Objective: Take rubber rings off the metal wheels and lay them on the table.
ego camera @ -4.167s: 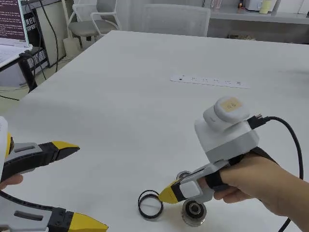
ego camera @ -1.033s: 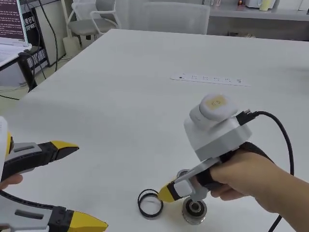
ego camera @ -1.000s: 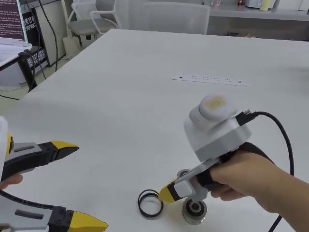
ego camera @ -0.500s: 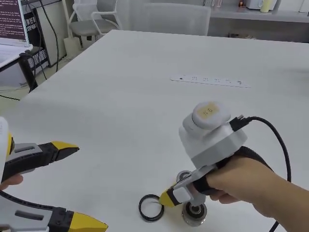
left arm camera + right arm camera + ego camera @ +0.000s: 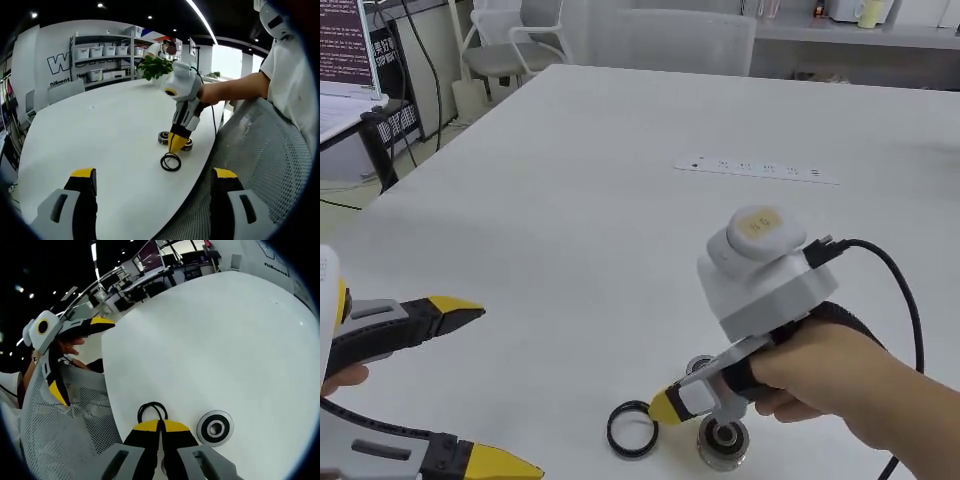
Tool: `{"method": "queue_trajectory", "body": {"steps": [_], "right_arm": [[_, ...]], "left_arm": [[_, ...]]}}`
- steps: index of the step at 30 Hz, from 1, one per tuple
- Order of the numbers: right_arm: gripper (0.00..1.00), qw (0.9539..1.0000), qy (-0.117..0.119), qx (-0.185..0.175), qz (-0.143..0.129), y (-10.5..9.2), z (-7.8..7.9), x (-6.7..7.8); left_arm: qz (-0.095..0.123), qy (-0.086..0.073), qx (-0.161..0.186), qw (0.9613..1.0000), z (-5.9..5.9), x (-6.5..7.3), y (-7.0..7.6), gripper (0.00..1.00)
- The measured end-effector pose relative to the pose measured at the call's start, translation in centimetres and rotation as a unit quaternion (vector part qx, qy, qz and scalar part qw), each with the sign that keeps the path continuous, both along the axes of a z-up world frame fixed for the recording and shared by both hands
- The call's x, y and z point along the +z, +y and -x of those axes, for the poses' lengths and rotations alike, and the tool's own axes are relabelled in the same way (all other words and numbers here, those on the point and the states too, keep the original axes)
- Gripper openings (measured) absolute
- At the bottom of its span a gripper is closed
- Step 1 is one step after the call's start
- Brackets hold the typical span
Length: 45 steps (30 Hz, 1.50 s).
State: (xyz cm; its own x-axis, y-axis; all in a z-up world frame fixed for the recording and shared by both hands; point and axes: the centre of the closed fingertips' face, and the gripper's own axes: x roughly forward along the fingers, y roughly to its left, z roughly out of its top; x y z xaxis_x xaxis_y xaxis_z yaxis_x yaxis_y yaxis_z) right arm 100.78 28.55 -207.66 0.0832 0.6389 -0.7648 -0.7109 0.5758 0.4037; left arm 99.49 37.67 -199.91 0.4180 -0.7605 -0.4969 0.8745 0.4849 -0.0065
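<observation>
Rings [image 5: 632, 430] flat on table [image 5: 620, 180] at lower centre of head view, black, overlapped, just left of two wheels [image 5: 723, 440], rear wheel partly hidden behind right gripper [image 5: 665, 405]. Right gripper jaws pressed together, yellow tips touching near edge of rings at bottom centre of right gripper view; unable to tell whether rubber pinched between them. Left gripper [image 5: 495, 388] at lower left of head view, jaws spread wide, well apart from rings and wheels.

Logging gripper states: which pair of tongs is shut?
The right tongs, yellow tips pressed together by the rubber rings; the left tongs stand wide open.
</observation>
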Motion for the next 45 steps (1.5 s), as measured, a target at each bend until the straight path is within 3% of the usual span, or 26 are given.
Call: {"method": "queue_trajectory", "body": {"steps": [31, 45], "right_arm": [[0.01, 0.9995, -0.023, -0.001, 0.022, 0.1, -0.6, -0.9], [0.02, 0.9994, -0.03, -0.015, 0.008, 0.0, -1.2, 0.0]], "left_arm": [[0.002, -0.002, 0.001, 1.0, 0.0, 0.1, 0.0, 0.94], [0.004, 0.0, -0.001, 1.0, 0.0, 0.1, -0.1, 0.94]]}}
